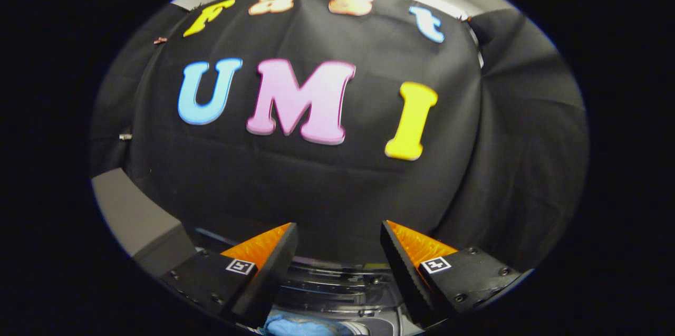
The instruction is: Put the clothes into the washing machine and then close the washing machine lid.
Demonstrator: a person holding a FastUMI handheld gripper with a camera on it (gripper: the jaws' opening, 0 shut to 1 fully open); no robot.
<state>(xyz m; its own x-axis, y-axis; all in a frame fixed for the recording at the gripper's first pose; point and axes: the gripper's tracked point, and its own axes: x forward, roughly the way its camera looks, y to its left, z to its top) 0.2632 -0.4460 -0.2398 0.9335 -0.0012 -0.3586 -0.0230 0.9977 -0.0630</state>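
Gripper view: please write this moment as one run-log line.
hand-held gripper: open, holding nothing | blue cloth: low between the fingers | washing machine: just ahead, below the fingers | lid state: cannot tell

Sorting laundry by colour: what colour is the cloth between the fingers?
Blue cloth, gripper view; fingers open.

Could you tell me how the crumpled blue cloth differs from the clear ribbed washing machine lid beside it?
The crumpled blue cloth is soft, opaque and bunched; the clear ribbed washing machine lid is rigid, see-through and shiny. The cloth lies nearest, low between the fingers of the open gripper; the lid sits just beyond it. Both lie below the fingers, which touch neither.
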